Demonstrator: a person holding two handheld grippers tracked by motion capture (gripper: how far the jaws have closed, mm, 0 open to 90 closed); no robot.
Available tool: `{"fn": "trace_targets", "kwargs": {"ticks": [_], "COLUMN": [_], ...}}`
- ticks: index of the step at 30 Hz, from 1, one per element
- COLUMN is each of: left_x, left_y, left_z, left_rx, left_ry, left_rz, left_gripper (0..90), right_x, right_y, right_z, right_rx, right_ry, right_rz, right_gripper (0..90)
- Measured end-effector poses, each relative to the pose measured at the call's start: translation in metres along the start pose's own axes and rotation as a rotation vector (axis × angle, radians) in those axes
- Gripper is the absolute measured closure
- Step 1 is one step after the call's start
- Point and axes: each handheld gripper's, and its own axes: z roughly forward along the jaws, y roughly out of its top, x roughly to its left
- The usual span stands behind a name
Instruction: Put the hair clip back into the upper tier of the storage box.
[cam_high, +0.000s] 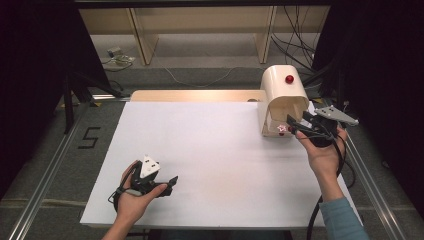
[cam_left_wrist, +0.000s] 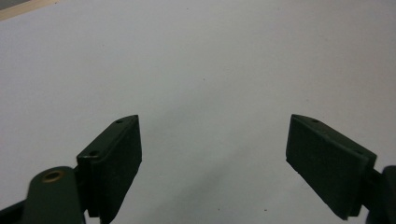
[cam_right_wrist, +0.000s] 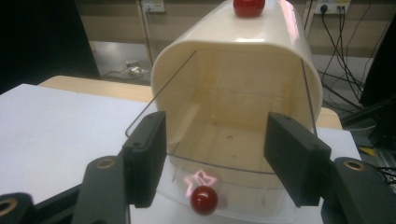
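Forearms come in from the near edge of the white table (cam_high: 220, 150), whose broad top lies bare across its middle and left. Its left and near edges border grey floor with a metal rail (cam_high: 45, 170); a strip of wood (cam_high: 195, 95) shows along the far edge.

At the far right corner stands the cream box (cam_high: 282, 92), rounded on top, with a red knob (cam_high: 289, 79) on its roof. Its clear door (cam_right_wrist: 219, 175) is swung down flat on the table at the front, leaving the inside open. That door carries a second red knob (cam_right_wrist: 204, 199) beside a pink star mark (cam_right_wrist: 198, 181).

Right gripper (cam_high: 293, 126) is held at the box mouth, jaws apart on either side of the door's knob, pads pressing nothing, close to the table's right edge. Left gripper (cam_high: 171, 183) rests near the front-left corner, jaws wide apart over bare table, well apart from the box.
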Motion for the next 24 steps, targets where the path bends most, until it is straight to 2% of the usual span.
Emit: {"fn": "trace_targets", "kwargs": {"ticks": [13,24], "left_x": [0.0,0.001], "left_y": [0.0,-0.001], "left_z": [0.0,0.001], "left_rx": [0.002,-0.008], "left_ry": [0.0,-0.006], "left_rz": [0.001,-0.003], "left_gripper": [18.4,18.7], "right_x": [-0.001,-0.002], "right_y": [-0.01,-0.017], "right_z": [-0.013,-0.02], "right_rx": [0.014,0.029], "right_ry": [0.007,0.004], "right_rz": [-0.019,-0.047], "right_gripper": [39.4,52.4]}}
